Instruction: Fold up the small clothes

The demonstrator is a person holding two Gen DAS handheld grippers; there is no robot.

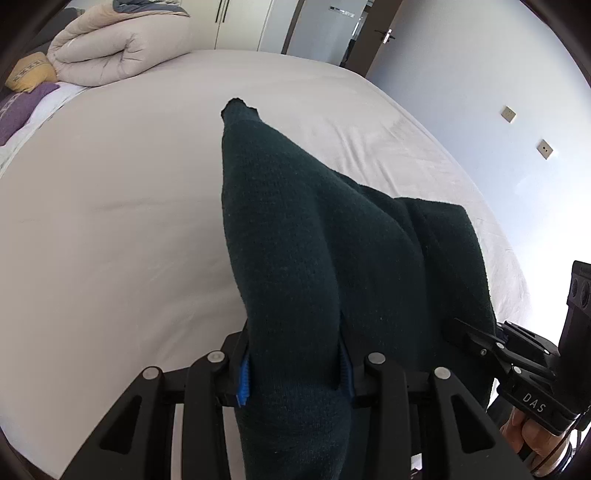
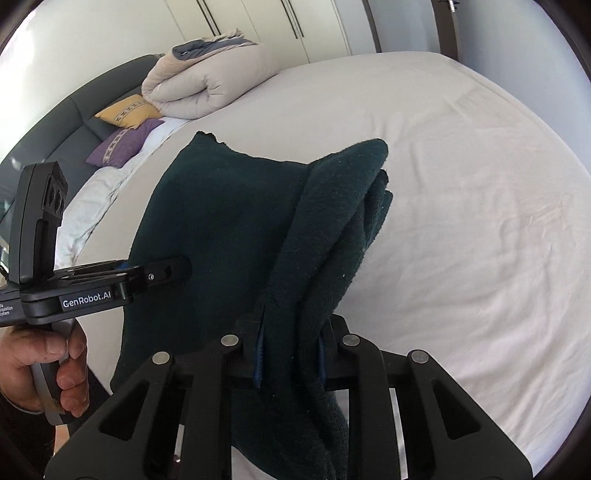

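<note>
A dark green knitted garment (image 1: 295, 229) is held up over the bed by both grippers. My left gripper (image 1: 295, 373) is shut on one bunched edge of it, which drapes over the fingers. My right gripper (image 2: 291, 354) is shut on another bunched edge of the same garment (image 2: 229, 214). The garment hangs between them above the sheet. The right gripper also shows in the left wrist view (image 1: 469, 332) at the garment's right edge. The left gripper shows in the right wrist view (image 2: 173, 271) at the garment's left side.
A wide bed with a pale sheet (image 1: 110, 221) lies under the garment. A rolled beige duvet (image 1: 118, 48) and yellow (image 2: 125, 110) and purple pillows (image 2: 122, 144) sit at its head. Wardrobe doors (image 2: 258, 22) and a wall stand beyond.
</note>
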